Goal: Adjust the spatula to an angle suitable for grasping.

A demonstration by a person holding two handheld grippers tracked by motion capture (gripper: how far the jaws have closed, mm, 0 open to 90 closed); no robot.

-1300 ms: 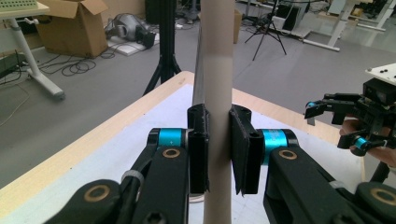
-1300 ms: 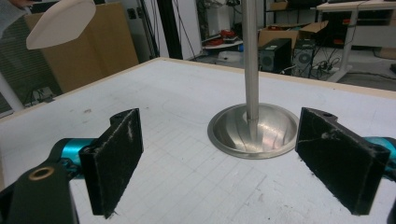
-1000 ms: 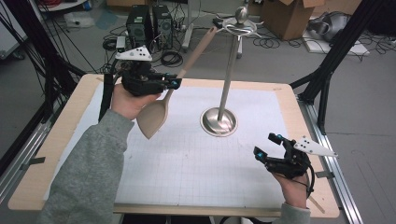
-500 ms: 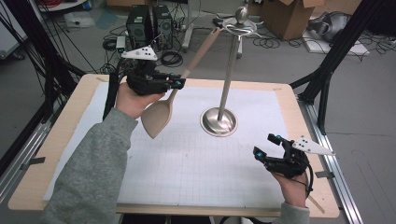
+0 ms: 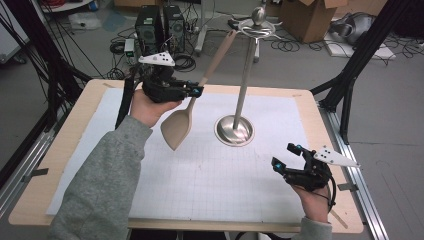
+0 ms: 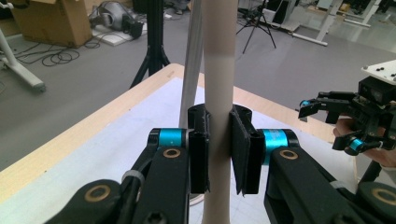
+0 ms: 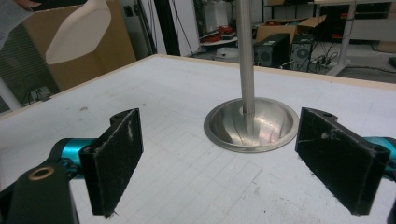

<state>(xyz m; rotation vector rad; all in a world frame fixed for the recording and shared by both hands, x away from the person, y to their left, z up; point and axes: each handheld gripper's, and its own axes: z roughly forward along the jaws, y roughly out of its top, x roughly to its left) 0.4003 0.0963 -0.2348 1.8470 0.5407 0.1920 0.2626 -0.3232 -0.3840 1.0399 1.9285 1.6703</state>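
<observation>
My left gripper (image 5: pixel 197 91) is shut on the handle of a beige spatula (image 5: pixel 176 127) and holds it in the air over the back left of the mat. The spatula slants, blade low and handle end up by the hooks at the top of a metal stand (image 5: pixel 245 85). In the left gripper view the pads (image 6: pixel 201 149) press the handle (image 6: pixel 218 70) from both sides, with the stand's pole (image 6: pixel 190 79) right behind it. My right gripper (image 5: pixel 286 156) rests open near the front right edge. Its jaws (image 7: pixel 233 158) face the stand's round base (image 7: pixel 252 123) with nothing between them, and the blade (image 7: pixel 77 30) hangs at upper left.
A white grid mat (image 5: pixel 210 185) covers the wooden table (image 5: pixel 65 150). Past the far edge stand a computer tower (image 5: pixel 150 25), loose cables and cardboard boxes (image 5: pixel 305 15). Black frame legs (image 5: pixel 350 75) rise at the right.
My left gripper has carried the spatula a little to the right, toward the stand. The right gripper has stayed where it was.
</observation>
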